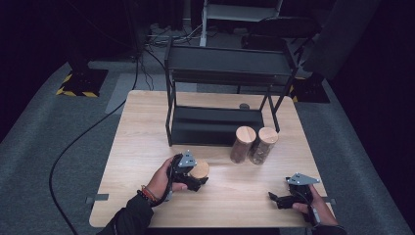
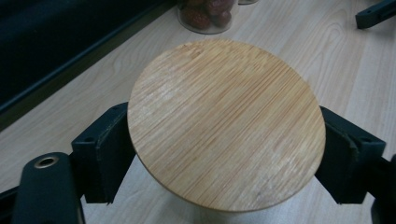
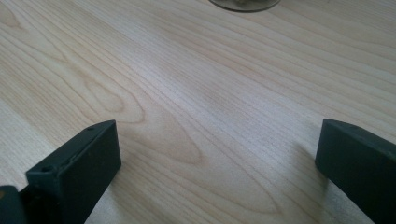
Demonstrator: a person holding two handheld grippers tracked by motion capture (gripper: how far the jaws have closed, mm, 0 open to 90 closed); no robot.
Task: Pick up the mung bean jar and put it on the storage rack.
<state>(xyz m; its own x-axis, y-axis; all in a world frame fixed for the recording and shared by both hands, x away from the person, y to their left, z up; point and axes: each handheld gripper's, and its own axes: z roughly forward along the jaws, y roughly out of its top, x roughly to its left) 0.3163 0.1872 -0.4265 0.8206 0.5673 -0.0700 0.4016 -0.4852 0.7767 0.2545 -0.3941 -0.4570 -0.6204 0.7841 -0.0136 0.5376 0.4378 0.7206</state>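
Bamboo-lidded jar squarely between the left gripper's closed jaws.

Lit from above, brightest across the pale table; beyond its edges, grey floor fading quickly into near-black at the far corners. Soft, short shadows under the two far jars and beneath the black shelf, blending with its dark lower tray. Somewhat grainy and low in detail from the high view. Sharp on the bamboo lid in the left gripper view, with a mild pale sheen low on its right; blurred toward the far edge. Soft in the right gripper view, perhaps slightly defocused up close; a faint whitish glare mid-board, dim shadows beside the jaws.
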